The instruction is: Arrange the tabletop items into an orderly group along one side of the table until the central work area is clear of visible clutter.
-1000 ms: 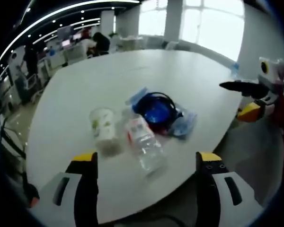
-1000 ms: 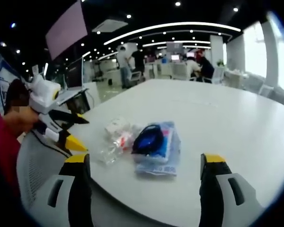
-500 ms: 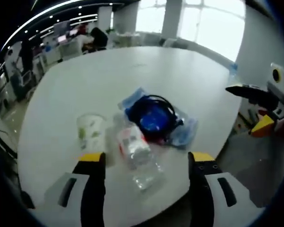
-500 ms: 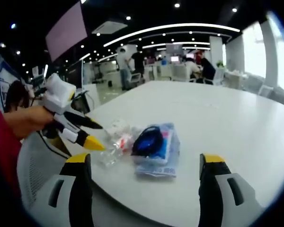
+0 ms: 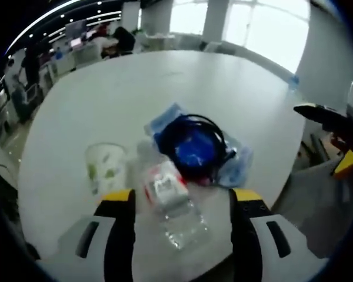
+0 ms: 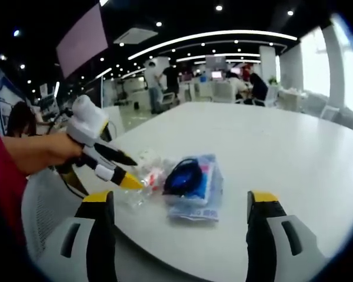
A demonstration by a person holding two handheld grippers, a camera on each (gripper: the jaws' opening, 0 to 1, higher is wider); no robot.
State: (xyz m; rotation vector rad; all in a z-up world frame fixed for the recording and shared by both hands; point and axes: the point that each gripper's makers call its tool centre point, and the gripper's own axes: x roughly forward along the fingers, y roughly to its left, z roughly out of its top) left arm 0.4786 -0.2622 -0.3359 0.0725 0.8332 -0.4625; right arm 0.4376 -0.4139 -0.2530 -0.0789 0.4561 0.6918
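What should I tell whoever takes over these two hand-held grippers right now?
Left hand-held gripper: open, jaws either side of the clear crushed plastic bottle with a red label; nothing gripped.
Right hand-held gripper: open, empty, off the table edge.
Things: the bottle, a clear plastic cup with green print beside it, and a blue coiled cable in a clear plastic bag, all bunched near the white table's near edge.
Done: nothing sorted.
Left: probably grip the bottle, then line all three along one side.
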